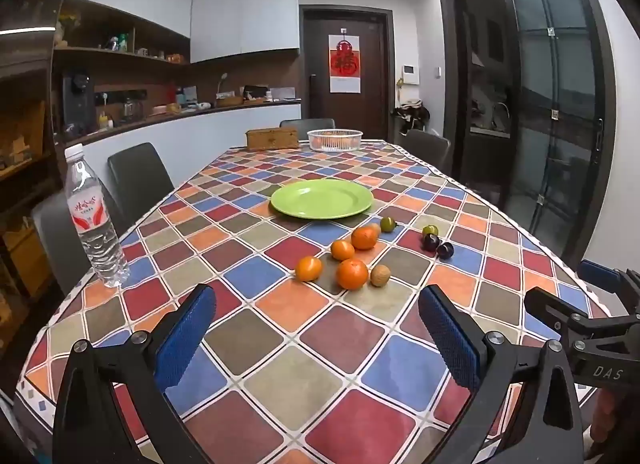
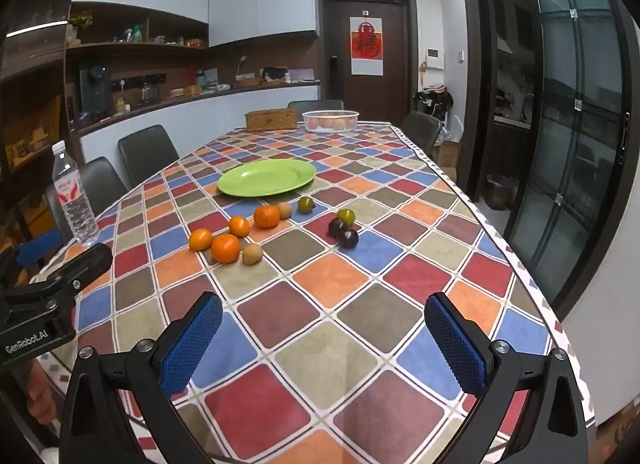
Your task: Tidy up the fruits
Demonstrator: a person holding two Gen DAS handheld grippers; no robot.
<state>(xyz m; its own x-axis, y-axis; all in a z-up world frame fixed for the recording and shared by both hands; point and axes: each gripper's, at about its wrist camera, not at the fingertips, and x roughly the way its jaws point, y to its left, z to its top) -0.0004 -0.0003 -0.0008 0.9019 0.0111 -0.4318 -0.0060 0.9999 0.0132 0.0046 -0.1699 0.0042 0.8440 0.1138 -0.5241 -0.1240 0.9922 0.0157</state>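
Observation:
Several fruits lie loose on the checked tablecloth: oranges such as the nearest one (image 1: 351, 273) (image 2: 225, 247), a brown round fruit (image 1: 379, 275) (image 2: 252, 253), two dark plums (image 1: 431, 241) (image 2: 347, 238) and green fruits (image 1: 387, 224) (image 2: 346, 216). An empty green plate (image 1: 322, 198) (image 2: 267, 177) lies just behind them. My left gripper (image 1: 316, 328) is open and empty, low over the table's near end, well short of the fruits. My right gripper (image 2: 322, 338) is open and empty, also short of them.
A water bottle (image 1: 94, 220) (image 2: 74, 200) stands at the table's left edge. A white basket (image 1: 334, 139) (image 2: 330, 120) and a woven box (image 1: 272, 138) (image 2: 271, 119) sit at the far end. Chairs line the left side and far end.

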